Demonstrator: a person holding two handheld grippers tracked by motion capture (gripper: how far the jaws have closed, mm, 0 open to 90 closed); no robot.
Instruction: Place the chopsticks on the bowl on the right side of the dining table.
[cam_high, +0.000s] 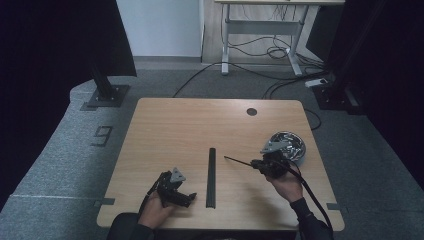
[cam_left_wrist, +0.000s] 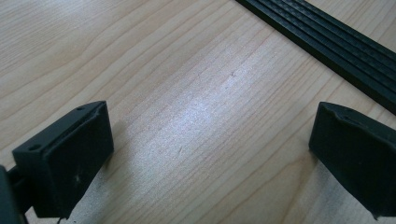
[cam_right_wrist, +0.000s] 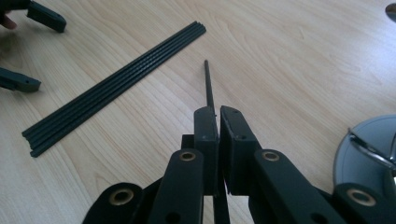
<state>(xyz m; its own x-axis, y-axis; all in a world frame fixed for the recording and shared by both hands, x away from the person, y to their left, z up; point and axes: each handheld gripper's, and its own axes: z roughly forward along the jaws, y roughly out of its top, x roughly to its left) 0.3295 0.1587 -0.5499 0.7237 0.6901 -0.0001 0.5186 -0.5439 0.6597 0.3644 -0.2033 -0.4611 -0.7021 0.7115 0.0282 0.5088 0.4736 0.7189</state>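
A bundle of thin black rods (cam_high: 211, 177) (cam_left_wrist: 336, 44) (cam_right_wrist: 116, 86) lies as a long strip in the middle of the wooden table (cam_high: 175, 130). My right gripper (cam_high: 256, 165) (cam_right_wrist: 218, 116) is shut on one single black rod (cam_high: 239, 161) (cam_right_wrist: 208, 84), which sticks out past the pads toward the bundle and hangs just above the tabletop. My left gripper (cam_high: 190, 199) (cam_left_wrist: 210, 130) (cam_right_wrist: 46, 53) rests low over the table left of the bundle, jaws wide open, only bare wood between them.
A shiny metal bowl (cam_high: 292, 142) (cam_right_wrist: 359, 154) sits at the table's right edge, just behind my right hand. A round cable hole (cam_high: 251, 111) is near the far edge. Grey carpet, stands and cables surround the table.
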